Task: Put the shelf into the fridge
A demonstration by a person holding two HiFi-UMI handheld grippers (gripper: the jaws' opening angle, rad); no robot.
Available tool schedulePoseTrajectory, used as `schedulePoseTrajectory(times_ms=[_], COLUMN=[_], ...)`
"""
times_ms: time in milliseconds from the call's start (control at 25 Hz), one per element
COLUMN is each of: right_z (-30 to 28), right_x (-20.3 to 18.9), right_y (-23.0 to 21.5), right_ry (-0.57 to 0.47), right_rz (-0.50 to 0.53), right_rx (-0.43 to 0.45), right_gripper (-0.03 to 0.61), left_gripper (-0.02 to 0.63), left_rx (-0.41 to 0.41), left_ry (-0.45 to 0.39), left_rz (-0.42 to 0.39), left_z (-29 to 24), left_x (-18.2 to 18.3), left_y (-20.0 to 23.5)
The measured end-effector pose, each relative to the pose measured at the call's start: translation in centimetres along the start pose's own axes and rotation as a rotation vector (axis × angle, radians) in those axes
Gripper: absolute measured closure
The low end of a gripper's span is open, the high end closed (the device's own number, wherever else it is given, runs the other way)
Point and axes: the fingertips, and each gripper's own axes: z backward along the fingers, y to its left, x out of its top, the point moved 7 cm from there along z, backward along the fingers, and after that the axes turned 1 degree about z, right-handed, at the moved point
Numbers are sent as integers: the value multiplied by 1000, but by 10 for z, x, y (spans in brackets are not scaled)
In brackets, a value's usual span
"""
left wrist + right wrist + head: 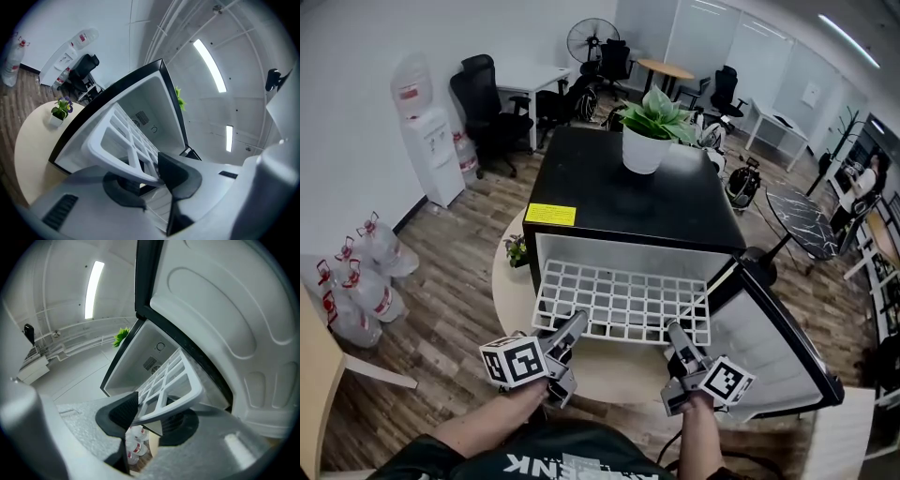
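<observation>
A white grid shelf [623, 301] is held level at the open front of the small black fridge [633, 192], its far edge just inside the white cavity. My left gripper [573, 327] is shut on the shelf's near left edge [123, 161]. My right gripper [676, 337] is shut on the near right edge [174, 402]. Both gripper views look along the shelf into the fridge's interior, with its back wall vent [142, 117] in sight. The fridge door [787, 342] stands open to the right.
The fridge rests on a round pale table [517, 291] with a tiny potted flower [517, 249] at its left. A potted plant [652, 131] stands on the fridge top. Water bottles [356, 281], a dispenser [431, 150] and office chairs [487, 108] stand around.
</observation>
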Motion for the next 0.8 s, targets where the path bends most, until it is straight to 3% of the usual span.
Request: schedulePoseTrajectory(times_ms=[800], right_z=[-21], right_x=[21], right_y=[-2], right_ry=[11], right_rz=[4], right_rx=[66], right_gripper=[460], left_gripper=[522], left_rx=[27], left_ry=[-17], left_rz=[41], left_z=[-12], left_x=[4], left_y=[-5])
